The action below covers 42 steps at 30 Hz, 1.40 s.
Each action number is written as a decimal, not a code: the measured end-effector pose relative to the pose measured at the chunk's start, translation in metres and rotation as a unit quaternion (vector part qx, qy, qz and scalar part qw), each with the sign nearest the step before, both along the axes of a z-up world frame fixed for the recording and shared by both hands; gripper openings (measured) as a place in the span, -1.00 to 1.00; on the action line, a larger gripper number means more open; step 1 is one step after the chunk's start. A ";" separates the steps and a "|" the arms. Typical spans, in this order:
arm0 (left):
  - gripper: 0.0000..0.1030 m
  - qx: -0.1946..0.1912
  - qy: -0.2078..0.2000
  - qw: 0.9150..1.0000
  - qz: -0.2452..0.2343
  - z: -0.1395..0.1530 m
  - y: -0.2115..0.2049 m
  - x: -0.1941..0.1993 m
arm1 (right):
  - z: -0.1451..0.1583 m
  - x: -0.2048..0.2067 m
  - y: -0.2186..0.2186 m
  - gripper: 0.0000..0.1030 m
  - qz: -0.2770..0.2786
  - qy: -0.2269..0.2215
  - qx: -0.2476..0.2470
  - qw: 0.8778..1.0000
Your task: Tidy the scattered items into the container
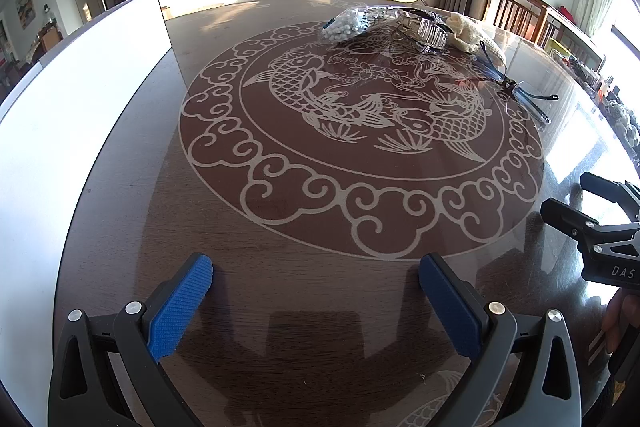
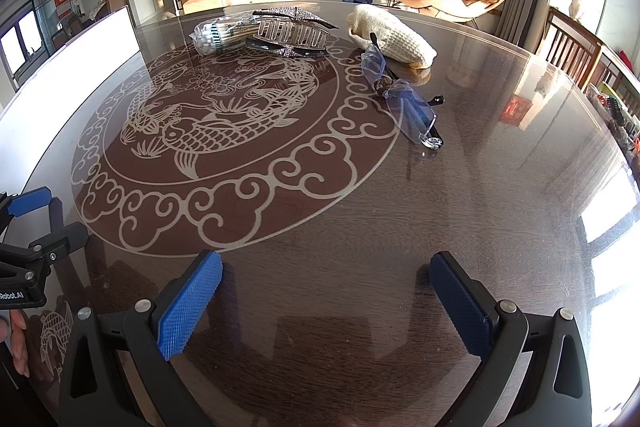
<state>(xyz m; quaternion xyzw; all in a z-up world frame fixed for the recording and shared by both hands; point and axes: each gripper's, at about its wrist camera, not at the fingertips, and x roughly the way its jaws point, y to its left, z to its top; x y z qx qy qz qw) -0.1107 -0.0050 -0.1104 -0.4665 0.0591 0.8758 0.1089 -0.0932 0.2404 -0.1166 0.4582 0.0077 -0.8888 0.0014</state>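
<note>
Both hand-held grippers, left [image 1: 316, 303] and right [image 2: 326, 301], wide, empty. Glasses [image 2: 400, 95] on desk [image 2: 480, 207] at right's 12 o'clock, nearest item; long axis 11-to-5. Right nearer.

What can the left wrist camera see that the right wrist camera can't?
Only the left wrist view shows the left tongs from behind, open, with the right tongs poking in from the side. Only the right wrist view shows the right tongs from behind, open, the left tongs at its edge, and fingertips at the bottom corner. Both show the glasses, the cream knitted cloth, the hair clip, the bag of cotton swabs, the white container and the fish-patterned table.
</note>
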 end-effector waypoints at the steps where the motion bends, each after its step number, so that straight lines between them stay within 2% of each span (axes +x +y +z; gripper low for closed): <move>1: 1.00 0.000 0.000 1.000 0.000 0.000 0.000 0.000 | 0.000 0.000 0.000 1.00 0.000 0.000 0.000 1.000; 28: 1.00 0.001 -0.001 1.000 -0.004 0.000 0.000 -0.002 | 0.000 0.003 0.001 1.00 0.004 -0.005 0.000 1.000; 31: 1.00 0.002 -0.001 1.000 -0.005 0.000 0.000 -0.002 | 0.000 0.016 0.013 0.99 0.016 -0.017 0.001 1.000; 34: 1.00 0.001 -0.001 1.000 -0.003 0.000 0.000 -0.002 | -0.001 0.025 0.042 0.99 0.025 -0.008 0.001 1.000; 38: 1.00 0.000 -0.001 1.000 -0.003 0.000 0.000 -0.002 | 0.000 -0.001 0.081 1.00 0.023 -0.002 -0.001 1.000; 42: 1.00 0.001 -0.001 1.000 -0.003 0.000 0.000 -0.002 | 0.000 -0.043 0.082 1.00 0.089 -0.001 -0.001 0.996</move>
